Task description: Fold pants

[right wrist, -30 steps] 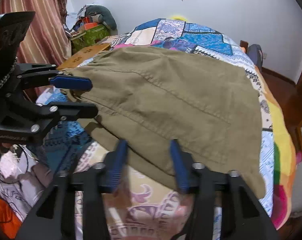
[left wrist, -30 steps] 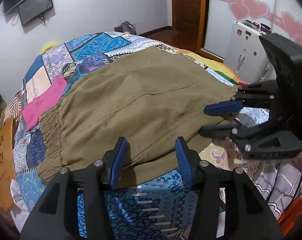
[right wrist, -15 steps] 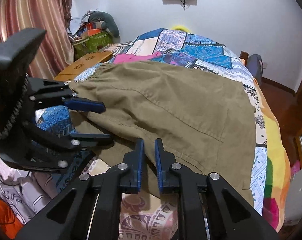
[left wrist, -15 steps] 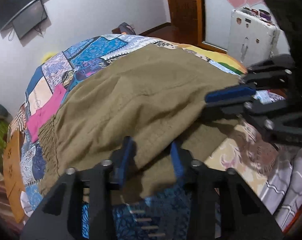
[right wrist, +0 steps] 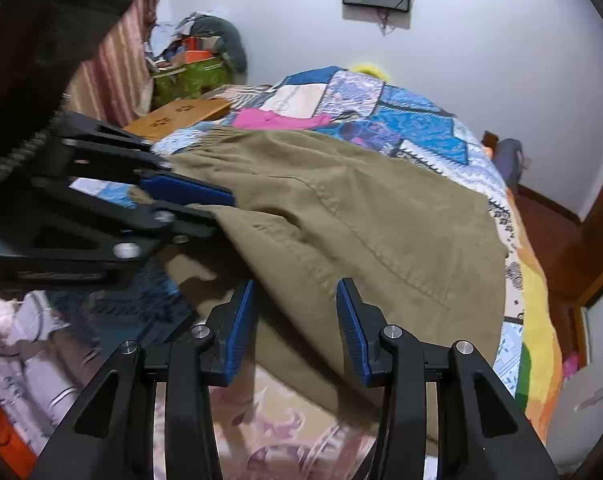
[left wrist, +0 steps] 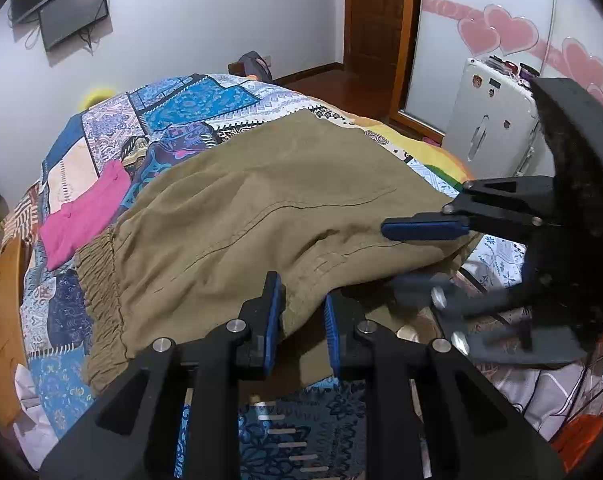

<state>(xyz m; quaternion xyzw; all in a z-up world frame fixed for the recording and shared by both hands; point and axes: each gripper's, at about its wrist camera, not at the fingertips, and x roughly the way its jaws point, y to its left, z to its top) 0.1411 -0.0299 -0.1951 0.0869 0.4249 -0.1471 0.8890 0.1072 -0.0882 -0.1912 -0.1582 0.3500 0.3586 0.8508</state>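
Note:
Olive-brown pants (left wrist: 261, 208) lie spread over the patchwork bed, waistband at the left; they also show in the right wrist view (right wrist: 361, 216). My left gripper (left wrist: 299, 312) is shut on a lifted fold of the near edge of the pants. It also shows in the right wrist view (right wrist: 205, 212), pinching the cloth. My right gripper (right wrist: 295, 320) is open, its jaws wide apart over the near edge of the pants. In the left wrist view it (left wrist: 413, 256) stands open around that edge to the right.
A pink garment (left wrist: 81, 216) lies on the patchwork bedspread (left wrist: 197, 100) beyond the waistband. A white appliance (left wrist: 493, 120) stands at the right of the bed. A wooden board (right wrist: 177, 116) and a cluttered pile sit at the left. Crumpled cloth lies at the near edge.
My right gripper was shut half a second ago and has opened wide. My left gripper has closed on the pants' near edge and lifted it a little.

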